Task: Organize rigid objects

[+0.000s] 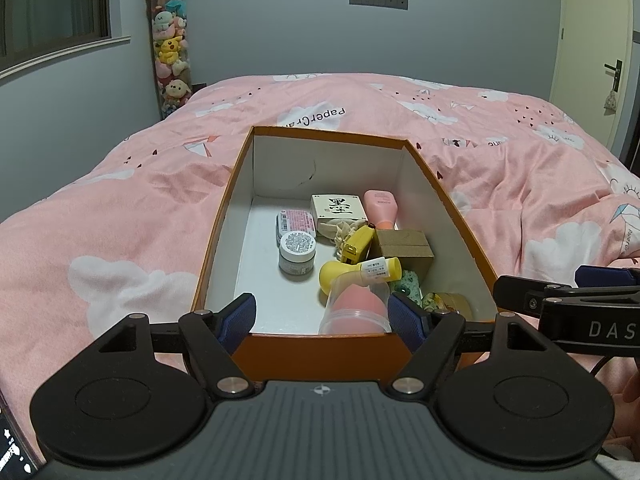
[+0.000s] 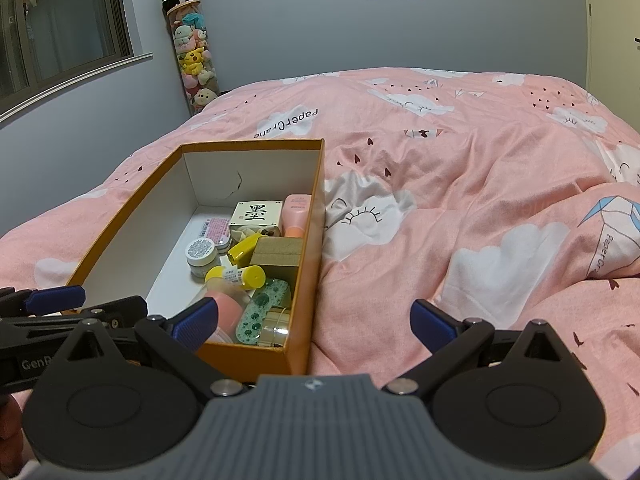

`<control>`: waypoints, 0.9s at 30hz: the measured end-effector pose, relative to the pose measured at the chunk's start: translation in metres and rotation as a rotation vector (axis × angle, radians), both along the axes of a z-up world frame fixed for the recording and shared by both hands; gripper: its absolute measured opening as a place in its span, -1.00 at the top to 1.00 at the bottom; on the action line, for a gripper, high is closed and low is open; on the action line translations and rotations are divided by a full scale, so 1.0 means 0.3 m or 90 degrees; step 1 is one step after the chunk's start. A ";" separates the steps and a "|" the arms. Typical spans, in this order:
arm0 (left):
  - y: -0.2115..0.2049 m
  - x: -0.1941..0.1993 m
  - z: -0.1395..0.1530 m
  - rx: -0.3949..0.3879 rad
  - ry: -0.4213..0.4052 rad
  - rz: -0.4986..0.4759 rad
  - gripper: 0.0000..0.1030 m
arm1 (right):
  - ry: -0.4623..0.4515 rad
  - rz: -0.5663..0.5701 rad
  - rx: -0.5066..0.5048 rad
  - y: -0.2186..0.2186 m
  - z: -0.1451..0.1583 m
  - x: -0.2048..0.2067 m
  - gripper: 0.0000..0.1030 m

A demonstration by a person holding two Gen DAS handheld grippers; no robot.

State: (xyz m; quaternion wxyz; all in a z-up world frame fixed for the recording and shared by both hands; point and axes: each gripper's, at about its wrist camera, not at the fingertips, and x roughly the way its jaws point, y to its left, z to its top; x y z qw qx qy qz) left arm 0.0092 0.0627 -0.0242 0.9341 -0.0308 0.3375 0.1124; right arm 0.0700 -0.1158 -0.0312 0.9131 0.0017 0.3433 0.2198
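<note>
An orange box (image 1: pixel 224 208) with a white inside sits on the pink bed; it also shows in the right wrist view (image 2: pixel 120 216). It holds several small items: a white jar (image 1: pixel 297 254), a yellow bottle (image 1: pixel 360 271), a pink bottle (image 1: pixel 382 208), a cream box with black characters (image 1: pixel 338 210), a brown carton (image 1: pixel 404 246) and a clear cup with a pink thing inside (image 1: pixel 356 308). My left gripper (image 1: pixel 324 316) is open and empty at the box's near edge. My right gripper (image 2: pixel 314 322) is open and empty beside the box's right near corner.
The pink quilt (image 2: pixel 460 200) with cloud prints spreads around the box, with folds at the right. A clear tube of plush toys (image 1: pixel 170 52) stands by the far wall. A window is at the left and a door (image 1: pixel 592 52) at the right.
</note>
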 end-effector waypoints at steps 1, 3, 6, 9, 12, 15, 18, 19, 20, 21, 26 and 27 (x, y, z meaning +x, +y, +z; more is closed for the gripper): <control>0.001 -0.001 0.000 0.001 -0.001 0.000 -0.71 | 0.000 0.000 0.000 0.001 -0.001 -0.002 -0.94; 0.001 -0.001 0.000 0.000 0.000 0.000 -0.71 | 0.000 0.000 0.000 0.003 -0.001 -0.003 -0.94; 0.006 0.000 0.000 0.000 0.001 -0.001 -0.71 | 0.000 0.000 0.000 0.004 -0.002 -0.004 -0.95; 0.006 -0.001 0.000 0.003 0.001 -0.001 -0.71 | 0.001 -0.001 0.001 0.004 -0.002 -0.005 -0.94; 0.006 -0.001 0.000 0.002 0.001 -0.001 -0.71 | 0.001 -0.001 0.001 0.005 -0.003 -0.005 -0.95; 0.005 -0.001 0.000 0.002 0.001 -0.001 -0.71 | 0.001 -0.001 0.001 0.006 -0.003 -0.006 -0.94; 0.005 -0.001 0.000 0.003 0.001 -0.001 -0.71 | 0.001 -0.001 0.001 0.006 -0.003 -0.006 -0.95; 0.007 -0.001 0.000 0.003 0.001 -0.001 -0.71 | 0.001 -0.001 0.001 0.006 -0.003 -0.005 -0.95; 0.007 -0.001 0.000 0.003 0.001 -0.001 -0.71 | 0.001 -0.001 0.001 0.005 -0.003 -0.005 -0.95; 0.006 -0.001 0.000 0.003 0.001 -0.001 -0.71 | 0.001 -0.001 0.001 0.006 -0.003 -0.006 -0.95; 0.006 -0.001 0.000 0.002 0.001 -0.001 -0.71 | 0.002 -0.002 0.001 0.006 -0.003 -0.005 -0.95; 0.006 -0.002 0.000 0.002 0.001 -0.001 -0.71 | 0.002 -0.002 0.001 0.007 -0.003 -0.006 -0.95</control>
